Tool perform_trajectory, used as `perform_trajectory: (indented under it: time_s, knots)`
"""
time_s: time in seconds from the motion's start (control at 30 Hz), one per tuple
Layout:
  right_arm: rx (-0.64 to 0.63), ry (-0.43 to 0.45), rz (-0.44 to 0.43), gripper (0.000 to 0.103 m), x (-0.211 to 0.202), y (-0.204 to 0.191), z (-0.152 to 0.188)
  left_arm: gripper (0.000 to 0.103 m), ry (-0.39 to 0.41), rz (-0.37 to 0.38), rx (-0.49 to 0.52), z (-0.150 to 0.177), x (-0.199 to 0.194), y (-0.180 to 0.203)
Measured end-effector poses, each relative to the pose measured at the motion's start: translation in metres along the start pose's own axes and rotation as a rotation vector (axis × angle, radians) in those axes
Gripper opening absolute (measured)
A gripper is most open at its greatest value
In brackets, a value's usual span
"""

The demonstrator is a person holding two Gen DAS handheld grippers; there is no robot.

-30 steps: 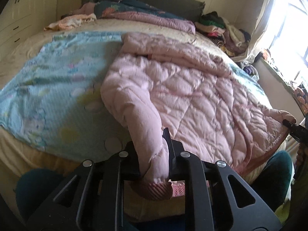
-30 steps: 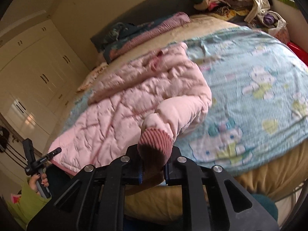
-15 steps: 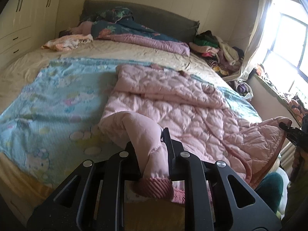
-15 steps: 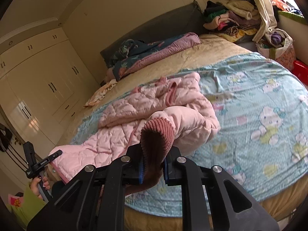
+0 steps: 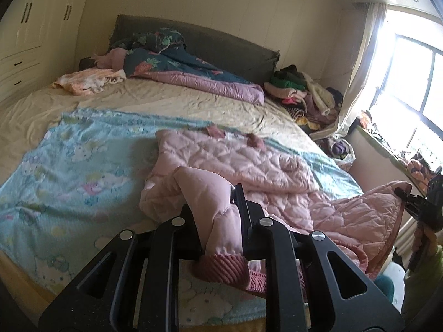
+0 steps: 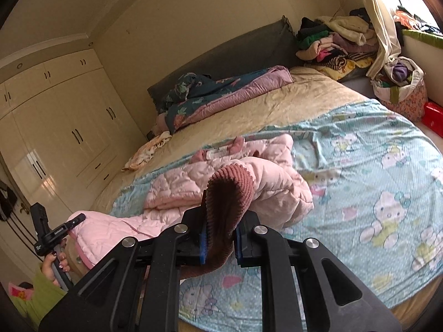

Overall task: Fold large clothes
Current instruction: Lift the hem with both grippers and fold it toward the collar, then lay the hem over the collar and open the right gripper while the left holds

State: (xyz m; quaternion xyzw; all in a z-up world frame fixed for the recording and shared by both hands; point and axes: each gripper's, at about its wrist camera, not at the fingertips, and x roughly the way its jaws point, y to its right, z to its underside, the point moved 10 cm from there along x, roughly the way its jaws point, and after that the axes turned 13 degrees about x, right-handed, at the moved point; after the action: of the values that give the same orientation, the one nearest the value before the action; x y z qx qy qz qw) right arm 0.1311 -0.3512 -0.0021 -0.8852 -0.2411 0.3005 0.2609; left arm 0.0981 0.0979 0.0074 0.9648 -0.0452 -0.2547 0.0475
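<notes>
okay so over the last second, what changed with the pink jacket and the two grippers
Both grippers lifted their sleeve cuffs up and carried them in over the pink jacket, so the sleeves now arch above its body. The left gripper stays shut on the left cuff, the right gripper on the right cuff. The blue blanket has not moved.

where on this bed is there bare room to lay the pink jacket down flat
The blue cartoon sheet is bare on the window side of the pink jacket. The tan sheet is bare between the blue sheet's far edge and the rolled quilt. It is crowded at the headboard: quilt, small towel, and the clothes pile in the window corner.
</notes>
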Motion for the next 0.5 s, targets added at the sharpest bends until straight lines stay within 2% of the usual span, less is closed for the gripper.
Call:
perform_trajectory:
  time_s: [0.5]
  knots:
    - [-0.038, 0.066, -0.005, 0.013, 0.01, -0.021, -0.052, 0.011, 0.056, -0.012, 0.009, -0.058, 0.016, -0.009]
